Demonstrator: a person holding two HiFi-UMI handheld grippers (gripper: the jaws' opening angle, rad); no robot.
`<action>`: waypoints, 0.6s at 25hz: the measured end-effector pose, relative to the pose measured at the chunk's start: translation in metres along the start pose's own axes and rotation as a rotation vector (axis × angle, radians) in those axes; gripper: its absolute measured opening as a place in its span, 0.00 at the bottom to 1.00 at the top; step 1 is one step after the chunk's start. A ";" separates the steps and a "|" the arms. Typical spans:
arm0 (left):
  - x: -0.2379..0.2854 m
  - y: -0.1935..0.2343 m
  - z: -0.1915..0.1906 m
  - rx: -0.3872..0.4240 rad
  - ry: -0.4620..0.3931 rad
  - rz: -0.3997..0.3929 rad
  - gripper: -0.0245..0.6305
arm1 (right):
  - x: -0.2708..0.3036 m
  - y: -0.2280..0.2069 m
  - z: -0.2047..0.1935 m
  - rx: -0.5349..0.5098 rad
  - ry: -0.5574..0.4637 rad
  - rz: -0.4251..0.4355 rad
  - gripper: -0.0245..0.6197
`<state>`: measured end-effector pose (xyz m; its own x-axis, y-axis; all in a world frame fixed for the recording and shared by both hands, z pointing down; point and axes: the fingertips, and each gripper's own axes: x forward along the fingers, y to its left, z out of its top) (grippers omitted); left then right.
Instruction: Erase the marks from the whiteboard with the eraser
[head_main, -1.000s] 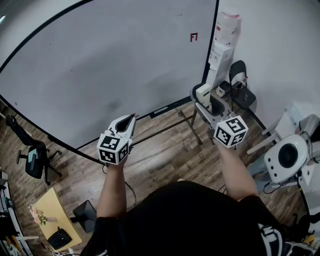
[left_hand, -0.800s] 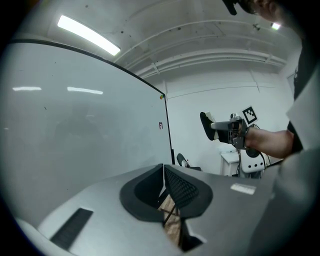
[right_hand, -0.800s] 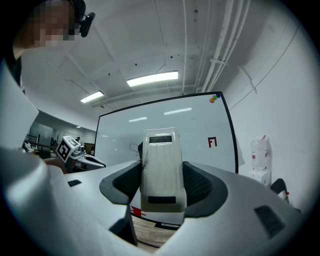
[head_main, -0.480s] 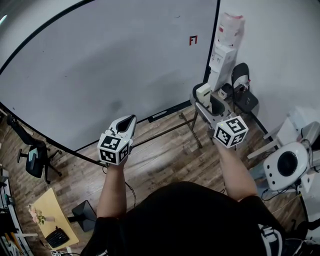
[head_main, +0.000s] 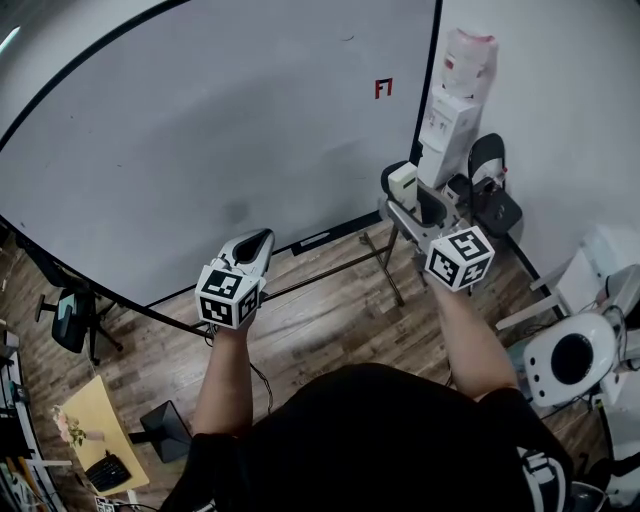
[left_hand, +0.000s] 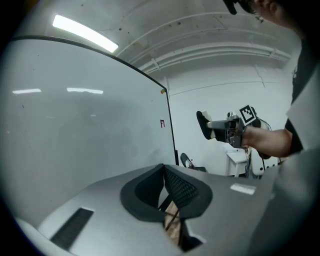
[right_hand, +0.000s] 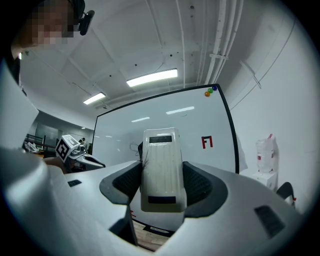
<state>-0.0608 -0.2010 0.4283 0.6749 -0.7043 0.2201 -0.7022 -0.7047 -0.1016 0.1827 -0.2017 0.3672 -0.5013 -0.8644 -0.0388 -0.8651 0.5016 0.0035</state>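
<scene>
Barely anything had moved: the right gripper (right_hand: 161, 184) still clamped the eraser (right_hand: 160, 160), short of the whiteboard (head_main: 200, 130) and its red mark (head_main: 384, 88) at twelve o'clock, while the left gripper (left_hand: 165, 197) stayed pinched together and empty, so wiping had not begun.

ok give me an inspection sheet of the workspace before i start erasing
surface: whiteboard, upright, mostly clean
job's things: red mark near the board's right edge; eraser in the right gripper
clutter: water dispenser and black chair beside the board
grippers: left gripper jaws shut, empty; right gripper jaws shut on the eraser
cables: thin dark cable on the floor by the left forearm
surroundings: wood floor; office chair and yellow table at left
</scene>
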 end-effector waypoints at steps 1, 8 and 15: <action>0.004 -0.001 0.003 -0.003 -0.003 0.003 0.06 | 0.002 -0.004 0.001 -0.002 0.000 0.003 0.43; 0.019 -0.006 0.009 0.003 -0.005 0.015 0.06 | 0.017 -0.019 0.011 -0.027 -0.009 0.032 0.43; 0.014 -0.001 0.018 -0.002 -0.013 0.045 0.06 | 0.030 -0.013 0.027 -0.039 -0.032 0.063 0.43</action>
<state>-0.0465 -0.2119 0.4136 0.6454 -0.7364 0.2030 -0.7325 -0.6720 -0.1088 0.1796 -0.2328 0.3393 -0.5542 -0.8295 -0.0692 -0.8324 0.5524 0.0454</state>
